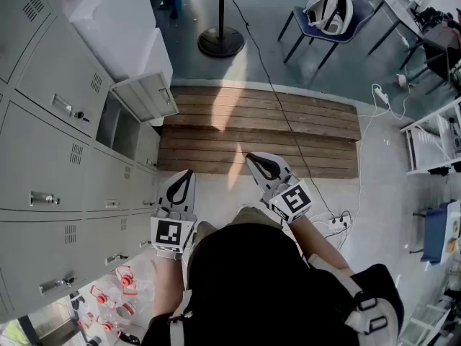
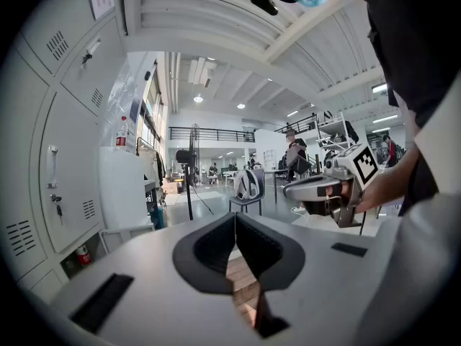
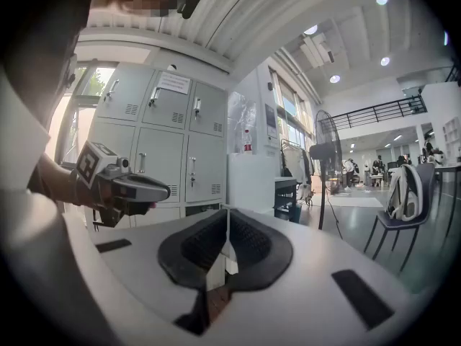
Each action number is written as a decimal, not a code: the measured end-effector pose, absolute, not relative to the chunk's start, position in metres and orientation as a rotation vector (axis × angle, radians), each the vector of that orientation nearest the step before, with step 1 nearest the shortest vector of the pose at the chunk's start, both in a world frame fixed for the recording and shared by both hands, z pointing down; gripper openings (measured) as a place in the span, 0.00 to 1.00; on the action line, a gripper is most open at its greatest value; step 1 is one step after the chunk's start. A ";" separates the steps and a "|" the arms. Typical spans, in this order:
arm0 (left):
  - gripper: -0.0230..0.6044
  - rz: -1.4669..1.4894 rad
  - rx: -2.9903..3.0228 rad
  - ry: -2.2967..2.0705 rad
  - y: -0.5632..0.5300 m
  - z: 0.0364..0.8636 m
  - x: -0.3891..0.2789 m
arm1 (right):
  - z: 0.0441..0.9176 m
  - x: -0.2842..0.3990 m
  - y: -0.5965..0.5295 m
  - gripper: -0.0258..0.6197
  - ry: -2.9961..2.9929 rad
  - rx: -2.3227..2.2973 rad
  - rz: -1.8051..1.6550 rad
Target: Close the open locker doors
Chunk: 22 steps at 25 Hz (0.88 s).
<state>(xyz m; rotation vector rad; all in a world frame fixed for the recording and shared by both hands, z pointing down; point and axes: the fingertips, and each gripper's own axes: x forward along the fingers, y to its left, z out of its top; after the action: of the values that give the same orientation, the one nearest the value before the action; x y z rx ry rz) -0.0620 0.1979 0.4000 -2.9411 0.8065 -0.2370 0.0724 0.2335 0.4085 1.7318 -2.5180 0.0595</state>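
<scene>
A bank of grey lockers (image 1: 50, 143) runs down the left of the head view. One low locker door (image 1: 148, 96) stands swung out, with its dark compartment (image 1: 119, 127) showing beside it. My left gripper (image 1: 186, 177) is shut and holds nothing; it sits a short way right of the lower lockers and points past the open door. My right gripper (image 1: 256, 161) is also shut and holds nothing, further right over the floor. In the left gripper view the shut gripper (image 2: 234, 225) faces down the room, lockers (image 2: 65, 157) on its left. The right gripper view has its gripper (image 3: 227, 225) shut, with the lockers (image 3: 169, 146) ahead on the left.
A wooden platform (image 1: 259, 132) lies on the floor ahead. Behind it stand a fan base (image 1: 221, 42) and a chair (image 1: 328, 16). A white cabinet (image 1: 122, 31) adjoins the lockers. A power strip with cables (image 1: 335, 223) lies at the right, and a shelf (image 1: 432, 146) stands further right.
</scene>
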 end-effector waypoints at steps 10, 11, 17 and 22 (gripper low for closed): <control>0.05 -0.259 -2.959 0.839 0.216 0.403 -0.004 | 0.409 0.123 0.255 0.08 -2.584 1.707 0.043; 0.05 -0.262 -2.949 0.821 0.218 0.405 0.003 | 0.410 0.129 0.257 0.08 -2.594 1.718 0.056; 0.05 -0.296 -2.953 0.767 0.218 0.414 0.029 | 0.419 0.152 0.258 0.08 -2.593 1.767 0.114; 0.05 -0.321 -2.998 0.743 0.195 0.429 0.042 | 0.429 0.164 0.240 0.08 -2.541 1.801 0.152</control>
<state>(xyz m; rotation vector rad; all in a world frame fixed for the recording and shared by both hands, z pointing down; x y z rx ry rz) 0.0424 0.1951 0.4285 -2.9982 0.7434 -0.3205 0.1639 0.2401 0.4295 1.8012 -2.5409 0.1520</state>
